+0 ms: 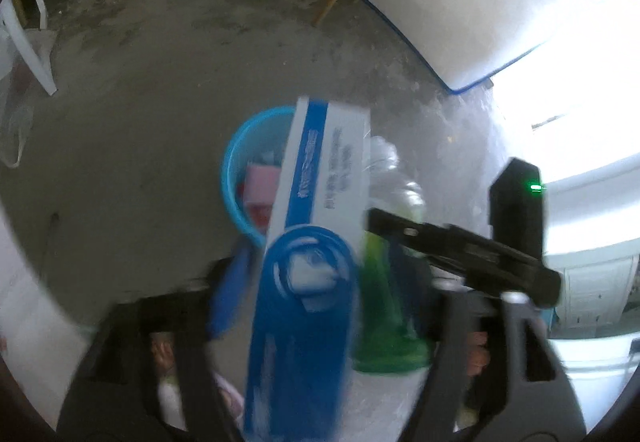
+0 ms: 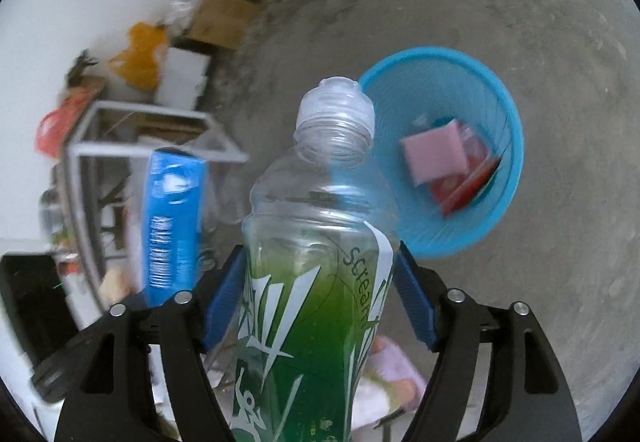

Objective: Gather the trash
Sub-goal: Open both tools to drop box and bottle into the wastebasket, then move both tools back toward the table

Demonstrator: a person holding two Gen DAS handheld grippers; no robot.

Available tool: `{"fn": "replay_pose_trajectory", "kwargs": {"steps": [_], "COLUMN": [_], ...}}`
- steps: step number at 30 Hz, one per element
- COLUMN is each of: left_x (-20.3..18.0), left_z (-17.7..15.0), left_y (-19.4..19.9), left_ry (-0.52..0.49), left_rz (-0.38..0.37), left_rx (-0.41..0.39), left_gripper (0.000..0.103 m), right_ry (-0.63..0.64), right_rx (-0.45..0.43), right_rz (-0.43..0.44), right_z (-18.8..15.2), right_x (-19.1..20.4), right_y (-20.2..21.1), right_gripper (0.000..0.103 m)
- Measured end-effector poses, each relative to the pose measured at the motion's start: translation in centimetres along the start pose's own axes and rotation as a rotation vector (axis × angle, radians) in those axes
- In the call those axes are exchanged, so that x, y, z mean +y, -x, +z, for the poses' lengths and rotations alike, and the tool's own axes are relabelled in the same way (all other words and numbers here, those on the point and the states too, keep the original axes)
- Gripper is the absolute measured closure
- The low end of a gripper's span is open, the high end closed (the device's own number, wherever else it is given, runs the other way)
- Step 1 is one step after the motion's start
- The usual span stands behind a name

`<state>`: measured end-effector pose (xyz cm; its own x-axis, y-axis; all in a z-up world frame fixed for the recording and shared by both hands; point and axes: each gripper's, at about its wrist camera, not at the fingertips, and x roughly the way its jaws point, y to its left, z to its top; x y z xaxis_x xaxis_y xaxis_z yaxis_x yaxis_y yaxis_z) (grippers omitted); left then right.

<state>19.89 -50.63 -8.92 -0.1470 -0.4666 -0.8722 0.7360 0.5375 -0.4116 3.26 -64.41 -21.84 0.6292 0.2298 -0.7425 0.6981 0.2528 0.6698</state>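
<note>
One blue basket [image 2: 505, 110] — left tongs [image 1: 316, 270] wide around one box [image 1: 326, 170], right tongs [image 2: 320, 266] tight on one bottle [image 2: 316, 198]

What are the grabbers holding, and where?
Right gripper seems to pinch the clear plastic green-labelled bottle at its middle. The blue-and-white cardboard box looks loose in the open left gripper.

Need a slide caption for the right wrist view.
Right tongs carry a green-labelled plastic bottle toward the blue trash basket.
</note>
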Motion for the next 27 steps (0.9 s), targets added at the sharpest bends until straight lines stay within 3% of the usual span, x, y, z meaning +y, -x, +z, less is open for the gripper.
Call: {"fn": "replay_pose_trajectory", "kwargs": {"steps": [4,10,19,23,27], "left_x": [0.1,0.1,-0.1,0.9,3.2], "left_z": [0.9,-0.8,-4.8,-7.8,-13.3], "left_y": [0.4,2.4,6.7,11.0,17.4], "left_ry": [0.017,-0.034,-0.066,-0.081,-0.096], "left_rz": [-0.006,-0.012,-0.049,-0.057,-0.044], "left_rx": [-0.034,-0.074,-0.125,-0.184,-0.292], "left_gripper": [0.027,0.027,0.027,0.027,0.027], "right_ry": [-0.076,-0.069,0.026,0.1,0.186], "right_rx": [0.005,-0.02,-0.064,-0.098,-0.126], "right_rz": [-0.086,-0.112,-0.136,-0.157,-0.164], "right_z": [2.7,1.4,-3.5,-7.4,-11.7], "right_x": [-2.9,-4.2,-4.4,-3.3,-1.0], "right_y": [-3.2,-5.0,-0.9,2.0,4.8], "right_gripper": [0.026,0.026,0.026,0.026,0.026]}}
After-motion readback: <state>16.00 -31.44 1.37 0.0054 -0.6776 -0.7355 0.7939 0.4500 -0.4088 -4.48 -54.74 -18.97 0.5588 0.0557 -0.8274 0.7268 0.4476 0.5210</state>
